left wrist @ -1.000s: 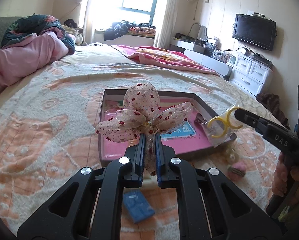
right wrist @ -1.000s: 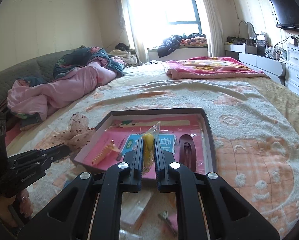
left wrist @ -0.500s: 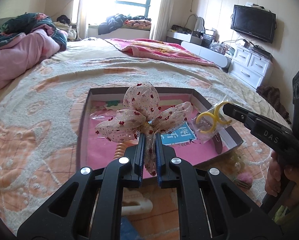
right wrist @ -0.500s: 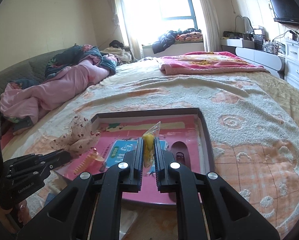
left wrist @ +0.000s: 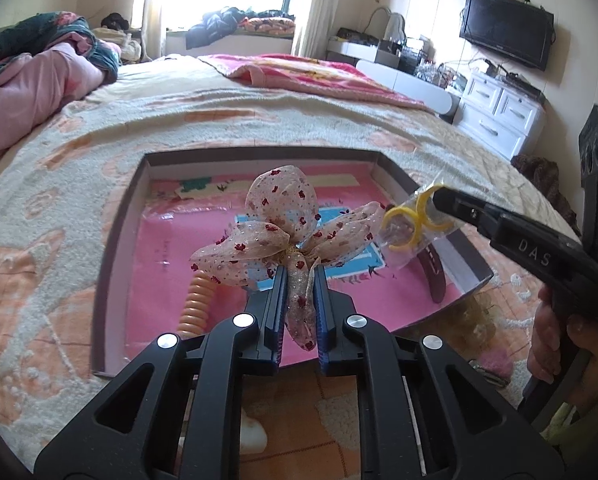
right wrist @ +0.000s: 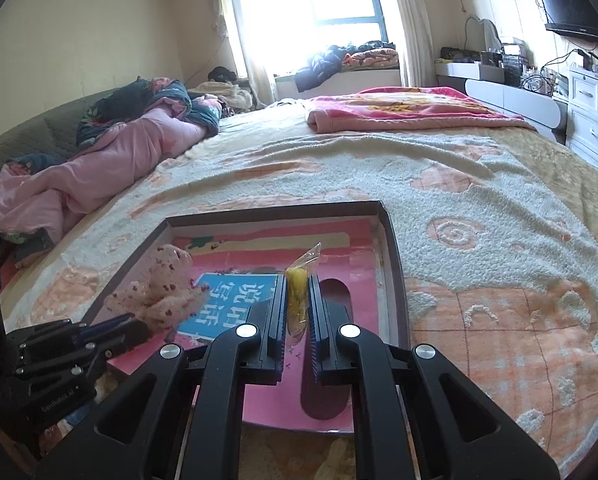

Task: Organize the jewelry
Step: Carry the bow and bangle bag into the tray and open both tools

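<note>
Both grippers are built of matte black plastic with silver screw heads. Blue pads (left wrist: 277,312) line the left gripper (left wrist: 297,280). "DAS" is embossed on the right gripper (left wrist: 439,196).

Cream bow (left wrist: 277,222) with red specks, yellow rings (left wrist: 417,220), seemingly pink-lined tray (left wrist: 117,236)

Both wrist views look down closely over the tray (left wrist: 117,240).

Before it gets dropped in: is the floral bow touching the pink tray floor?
Apart. In the left wrist view the floral bow is clamped in the left gripper, held above the tray.
</note>
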Tool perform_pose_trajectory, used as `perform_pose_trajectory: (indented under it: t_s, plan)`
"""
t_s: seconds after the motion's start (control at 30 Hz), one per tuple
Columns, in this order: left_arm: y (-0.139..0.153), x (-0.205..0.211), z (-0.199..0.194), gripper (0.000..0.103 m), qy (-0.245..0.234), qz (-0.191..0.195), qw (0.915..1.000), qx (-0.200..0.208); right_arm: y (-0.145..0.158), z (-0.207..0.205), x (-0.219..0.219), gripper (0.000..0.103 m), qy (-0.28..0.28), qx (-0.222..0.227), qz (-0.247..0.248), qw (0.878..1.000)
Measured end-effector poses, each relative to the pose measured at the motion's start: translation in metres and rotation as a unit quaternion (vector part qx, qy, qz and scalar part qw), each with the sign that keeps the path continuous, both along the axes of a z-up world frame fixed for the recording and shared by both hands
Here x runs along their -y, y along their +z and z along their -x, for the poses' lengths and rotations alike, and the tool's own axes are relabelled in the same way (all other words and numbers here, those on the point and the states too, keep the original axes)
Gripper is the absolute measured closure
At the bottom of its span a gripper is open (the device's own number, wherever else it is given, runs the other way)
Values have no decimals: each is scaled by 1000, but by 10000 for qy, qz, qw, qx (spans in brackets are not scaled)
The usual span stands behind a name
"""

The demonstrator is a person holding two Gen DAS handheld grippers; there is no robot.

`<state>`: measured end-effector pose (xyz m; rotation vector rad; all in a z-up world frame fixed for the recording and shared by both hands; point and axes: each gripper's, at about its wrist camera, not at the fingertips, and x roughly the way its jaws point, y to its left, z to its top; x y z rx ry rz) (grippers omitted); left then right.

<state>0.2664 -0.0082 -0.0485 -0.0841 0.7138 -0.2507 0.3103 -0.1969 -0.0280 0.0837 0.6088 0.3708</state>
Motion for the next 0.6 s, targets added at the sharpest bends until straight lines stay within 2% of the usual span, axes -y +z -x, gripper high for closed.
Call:
perform_pose_trajectory:
  t_s: [0.43,0.6]
  plan:
    - [-11,5,-10,86,51,-69,9997,-208,-12,-18,3,91,-169,-244,100,9995]
    - [-10,4,-8,73,113,-90,9998,-167,-15,-21,7,87,-310,-345,148,9988]
